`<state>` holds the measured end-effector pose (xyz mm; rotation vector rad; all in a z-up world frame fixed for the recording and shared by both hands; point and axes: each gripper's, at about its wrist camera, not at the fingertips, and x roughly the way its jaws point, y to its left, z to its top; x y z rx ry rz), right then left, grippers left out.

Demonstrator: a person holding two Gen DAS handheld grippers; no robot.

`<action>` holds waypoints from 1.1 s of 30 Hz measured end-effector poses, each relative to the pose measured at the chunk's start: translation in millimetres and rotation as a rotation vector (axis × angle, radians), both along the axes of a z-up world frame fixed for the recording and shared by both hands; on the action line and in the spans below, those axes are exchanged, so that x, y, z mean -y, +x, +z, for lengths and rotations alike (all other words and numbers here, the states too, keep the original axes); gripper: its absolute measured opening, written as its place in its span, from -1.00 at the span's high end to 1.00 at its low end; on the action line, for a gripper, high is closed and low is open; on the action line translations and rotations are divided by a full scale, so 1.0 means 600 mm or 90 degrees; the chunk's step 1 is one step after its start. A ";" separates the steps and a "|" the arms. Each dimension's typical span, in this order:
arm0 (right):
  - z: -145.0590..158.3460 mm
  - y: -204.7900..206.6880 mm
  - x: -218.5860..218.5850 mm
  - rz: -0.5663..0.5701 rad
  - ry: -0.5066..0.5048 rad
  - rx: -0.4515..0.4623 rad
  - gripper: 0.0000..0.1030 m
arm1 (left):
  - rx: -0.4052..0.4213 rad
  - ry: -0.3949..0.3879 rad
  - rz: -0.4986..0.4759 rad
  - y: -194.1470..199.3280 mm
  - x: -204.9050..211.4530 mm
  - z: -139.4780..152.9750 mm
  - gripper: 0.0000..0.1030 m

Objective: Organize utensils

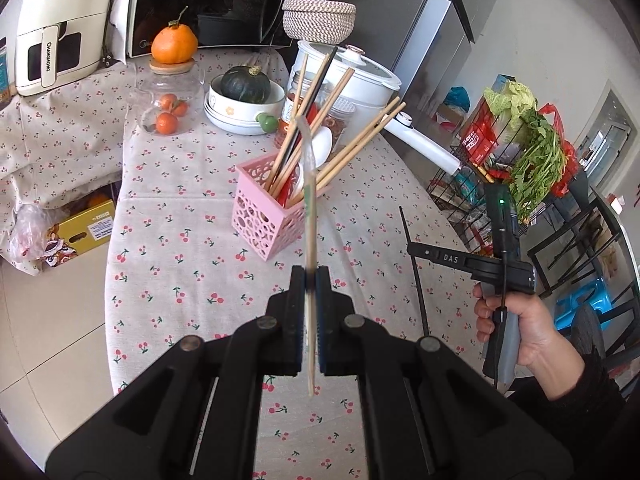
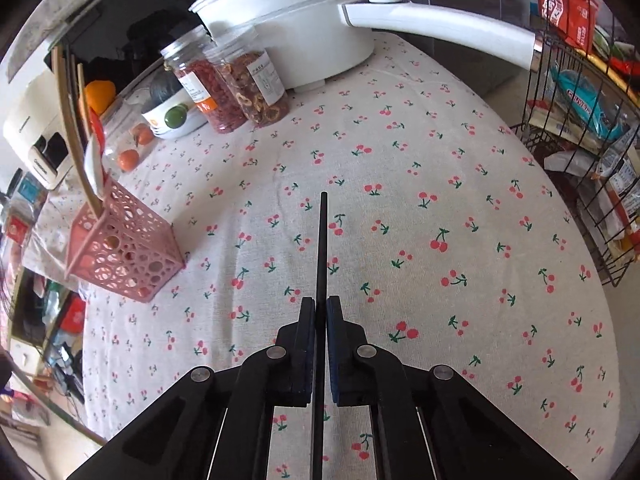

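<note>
A pink perforated utensil holder stands on the cherry-print tablecloth, with several wooden chopsticks, a black one and a white spoon in it. My left gripper is shut on a wooden chopstick in a clear wrapper, held upright in front of the holder. My right gripper is shut on a black chopstick, above the cloth to the right of the holder. The right gripper also shows in the left wrist view, held by a hand.
Behind the holder are a white pot with a long handle, two jars of dried food, a bowl with a green squash, a glass jar of oranges and a microwave. A wire rack stands off the table's right edge.
</note>
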<state>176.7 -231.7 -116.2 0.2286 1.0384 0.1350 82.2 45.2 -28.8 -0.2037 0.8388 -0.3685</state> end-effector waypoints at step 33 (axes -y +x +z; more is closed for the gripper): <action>0.234 -0.115 0.019 0.030 0.121 0.273 0.95 | 0.254 -0.015 0.143 0.075 0.015 0.111 0.89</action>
